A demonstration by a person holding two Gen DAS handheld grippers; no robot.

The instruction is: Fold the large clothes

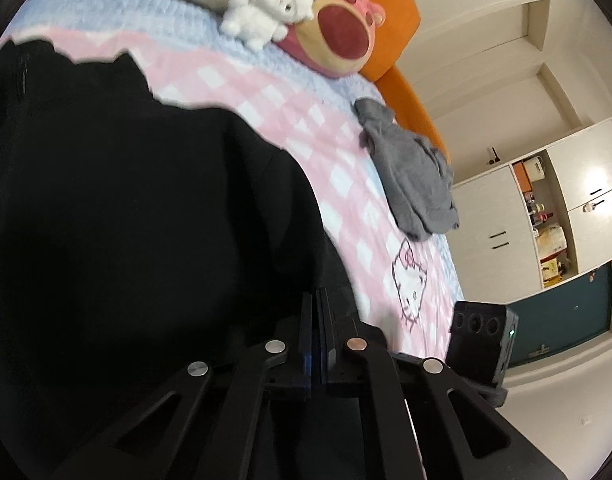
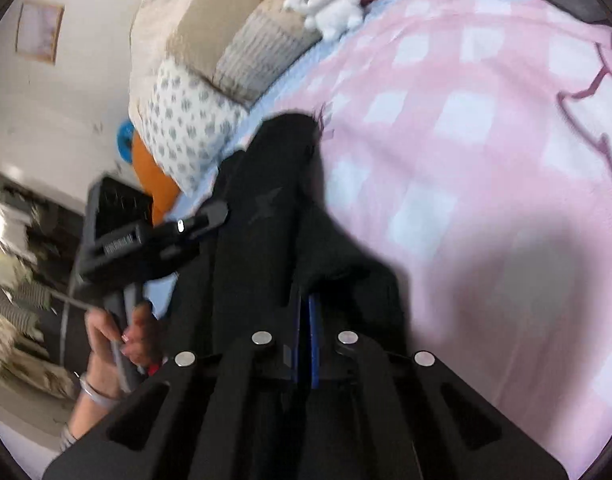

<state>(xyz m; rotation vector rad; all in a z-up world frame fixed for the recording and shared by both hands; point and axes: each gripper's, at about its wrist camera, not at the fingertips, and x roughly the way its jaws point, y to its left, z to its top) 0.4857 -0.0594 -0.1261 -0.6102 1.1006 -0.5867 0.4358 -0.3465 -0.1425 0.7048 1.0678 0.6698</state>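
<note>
Black garment (image 1: 118, 208) pinched in closed left gripper (image 1: 315, 308) and right gripper (image 2: 306, 304)

bed (image 1: 337, 184): pink checked blanket | on it: black garment (image 1: 126, 200), grey garment (image 1: 417, 176), plush toys (image 1: 266, 12)

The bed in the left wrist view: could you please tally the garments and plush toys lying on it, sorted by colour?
Black garment: 1
Grey garment: 1
White plush toy: 1
Pink plush toy: 1
Total: 4
</note>
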